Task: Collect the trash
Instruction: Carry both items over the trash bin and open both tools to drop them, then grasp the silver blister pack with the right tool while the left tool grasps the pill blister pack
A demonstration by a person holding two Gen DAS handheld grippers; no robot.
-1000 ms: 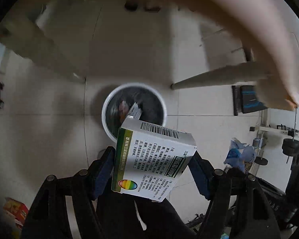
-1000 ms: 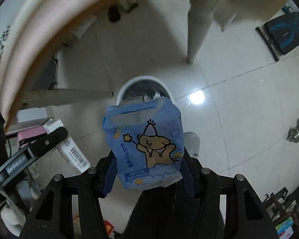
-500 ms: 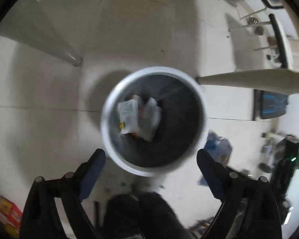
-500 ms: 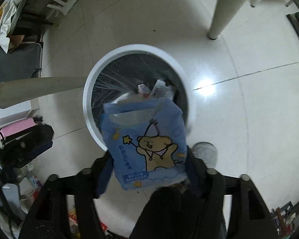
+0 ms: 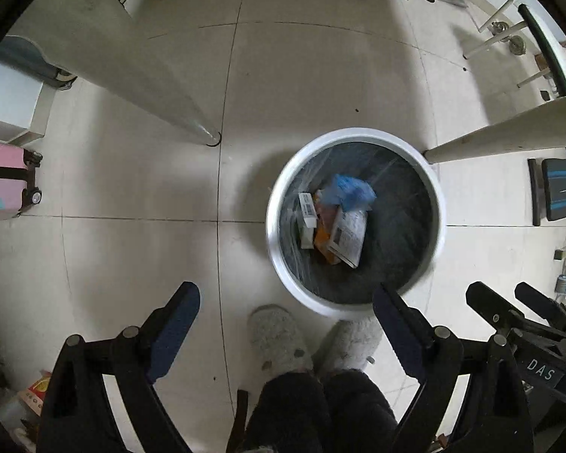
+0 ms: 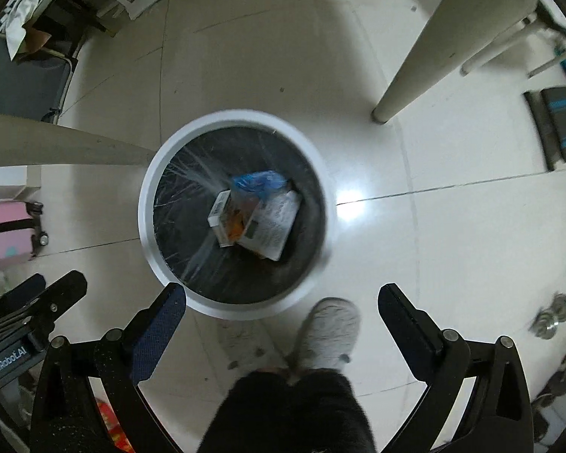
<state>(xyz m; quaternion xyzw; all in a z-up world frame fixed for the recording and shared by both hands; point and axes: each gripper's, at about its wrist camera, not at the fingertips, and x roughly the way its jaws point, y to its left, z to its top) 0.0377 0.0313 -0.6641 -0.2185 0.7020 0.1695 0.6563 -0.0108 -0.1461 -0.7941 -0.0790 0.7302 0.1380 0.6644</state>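
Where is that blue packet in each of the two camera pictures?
Left wrist view: the blue packet lies inside the white bin, right of centre, on top of the boxes.
Right wrist view: the blue packet lies in the same bin, left of centre.
Shared landmark: the grey slippers just below the bin.
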